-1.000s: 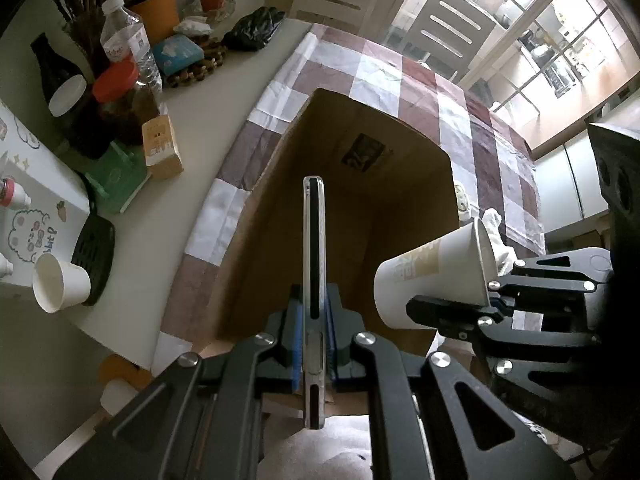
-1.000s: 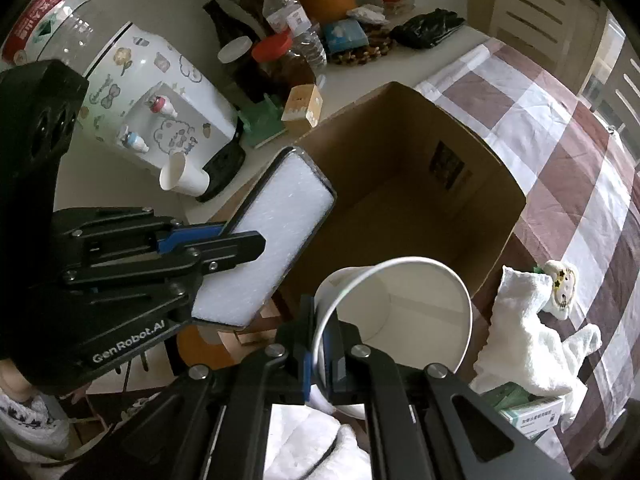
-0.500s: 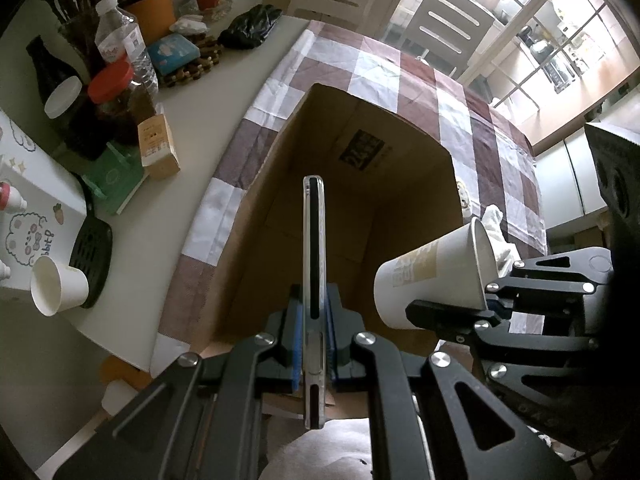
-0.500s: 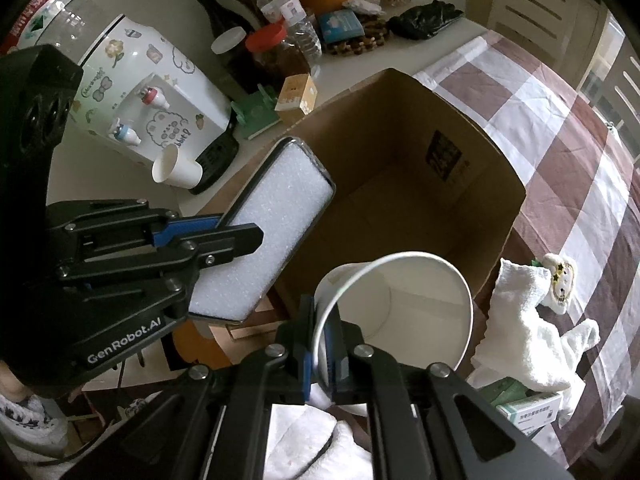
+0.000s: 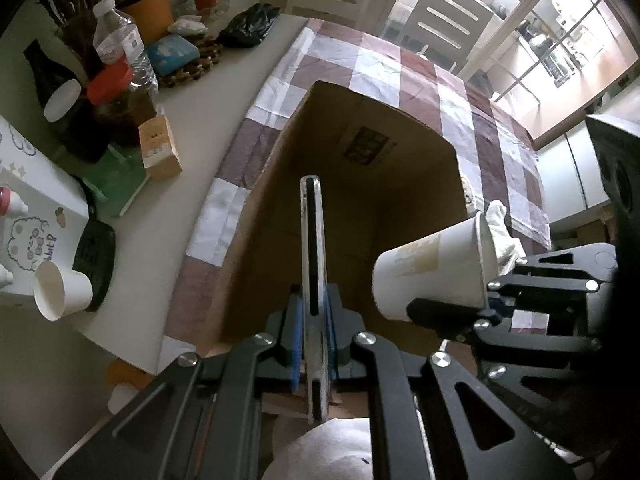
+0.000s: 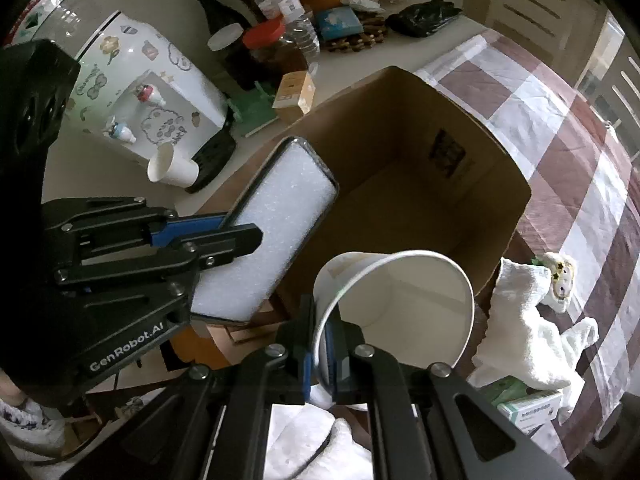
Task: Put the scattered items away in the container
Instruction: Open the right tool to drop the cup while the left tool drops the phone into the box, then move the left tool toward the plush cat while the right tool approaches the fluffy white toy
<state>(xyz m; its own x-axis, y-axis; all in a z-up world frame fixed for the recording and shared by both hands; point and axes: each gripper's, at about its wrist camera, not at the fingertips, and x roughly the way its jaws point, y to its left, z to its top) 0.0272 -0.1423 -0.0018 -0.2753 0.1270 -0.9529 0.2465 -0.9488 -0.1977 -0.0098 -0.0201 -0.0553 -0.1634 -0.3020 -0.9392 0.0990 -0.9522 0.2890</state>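
An open cardboard box (image 5: 400, 208) stands on the checked tablecloth; it also shows in the right wrist view (image 6: 424, 184). My left gripper (image 5: 314, 332) is shut on a flat phone-like slab (image 5: 313, 264), held edge-up above the box's near rim; its white foam face shows in the right wrist view (image 6: 276, 236). My right gripper (image 6: 324, 360) is shut on the rim of a white paper cup (image 6: 400, 304), held tilted over the box's near right corner; the cup also shows in the left wrist view (image 5: 436, 268).
A white towel (image 6: 528, 344), a small plush toy (image 6: 560, 280) and a green-white packet (image 6: 528, 404) lie on the checked cloth right of the box. On the counter to the left stand a water dispenser (image 6: 152, 92), another paper cup (image 5: 60, 292), bottles and small boxes.
Both grippers have drifted slightly with their items held, so the box and counter sit a little lower in view. Neither grip has changed.
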